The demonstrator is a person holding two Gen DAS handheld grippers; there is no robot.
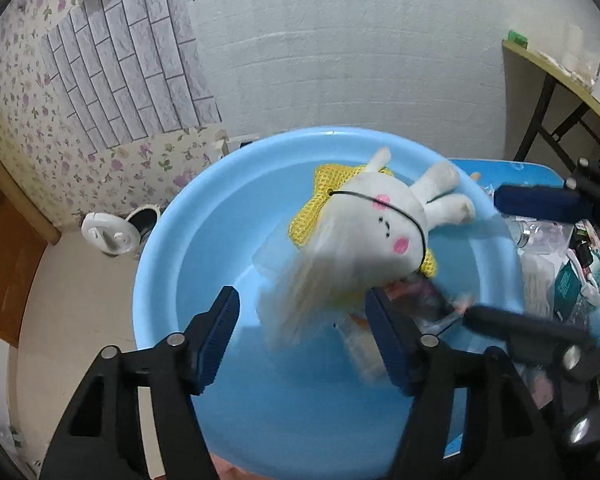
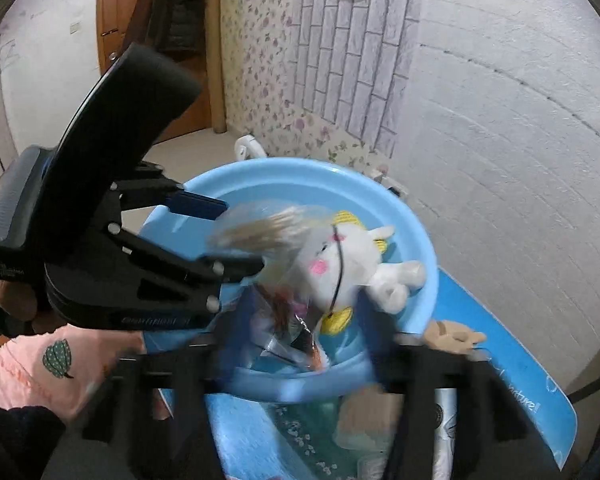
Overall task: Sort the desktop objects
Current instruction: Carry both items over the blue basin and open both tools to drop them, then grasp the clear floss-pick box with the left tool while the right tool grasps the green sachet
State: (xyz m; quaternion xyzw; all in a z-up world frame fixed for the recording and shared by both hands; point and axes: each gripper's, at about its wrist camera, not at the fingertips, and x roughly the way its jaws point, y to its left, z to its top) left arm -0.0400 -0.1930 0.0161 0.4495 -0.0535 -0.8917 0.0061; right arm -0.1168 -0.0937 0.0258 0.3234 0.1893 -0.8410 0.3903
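Left wrist view first: at far left, a white round object (image 1: 108, 234) is seen on the floor by the flowered wall, well clear of the work. Moving right, the left tool (image 1: 302, 322) is held wide open over the near wall of the blue basin (image 1: 172, 248), nothing gripped between its blue pads. Just ahead, between and slightly beyond the fingers, a blurred pale bundle (image 1: 300, 292) is caught, possibly a bag of light strands, though the smear makes that uncertain. Behind it the white plush doll (image 1: 384, 220) lies inside the basin on a yellow knitted piece (image 1: 330, 184), its long axis running from the head near the left tool up and right to the feet at the far rim. Further right, the right tool (image 1: 512, 328) comes in over the basin's rim beside clear packets (image 1: 416, 300); its opening cannot be told, both views being blurred there. Far right, a cluttered blue surface (image 1: 532, 170) carries a dark blue roll (image 1: 536, 200) and boxes.

Right wrist view agrees: the left tool (image 2: 236, 236) is nearer the bundle, and the doll (image 2: 352, 264) is crowded against it, so the doll's head and the packets (image 2: 296, 336) are judged the likely obstacles to a clean grasp.
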